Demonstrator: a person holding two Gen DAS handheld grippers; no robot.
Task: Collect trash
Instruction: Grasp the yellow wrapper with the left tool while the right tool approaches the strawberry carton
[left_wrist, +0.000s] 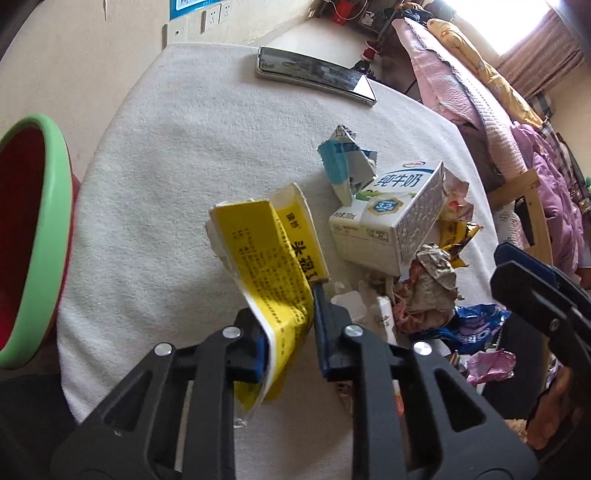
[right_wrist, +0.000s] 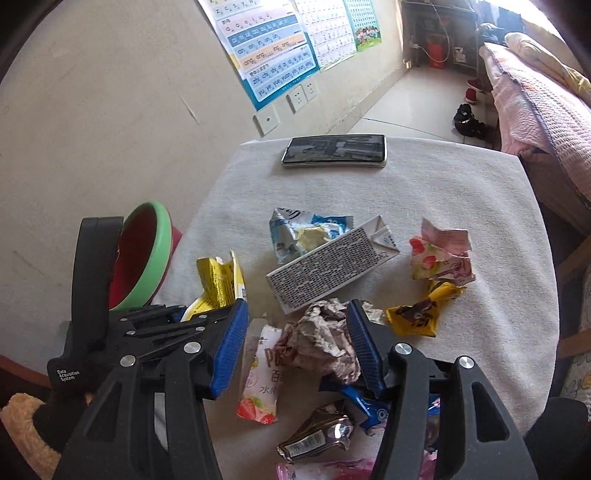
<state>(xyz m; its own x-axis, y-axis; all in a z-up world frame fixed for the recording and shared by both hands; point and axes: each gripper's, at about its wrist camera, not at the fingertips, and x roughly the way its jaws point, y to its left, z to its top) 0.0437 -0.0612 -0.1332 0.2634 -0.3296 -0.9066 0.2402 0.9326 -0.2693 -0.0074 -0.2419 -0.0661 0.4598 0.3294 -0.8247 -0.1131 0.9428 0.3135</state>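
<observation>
The left claw is clenched on a yellow wrapper, gripping its lower part; the wrapper stands lifted above the white cloth of the table, toward the left edge. The wrapper looks light, thin and floppy, so a pinch across a folded section is judged more secure than one on a loose edge. The right claw is released, its jaws spread to either side of a crumpled paper ball near the front edge. The ball looks soft and compressible; take hold across its middle. Just behind it lies a milk carton, stiffer and boxy. A green-rimmed bin stands beside the left edge. A phone lies at the far edge.
</observation>
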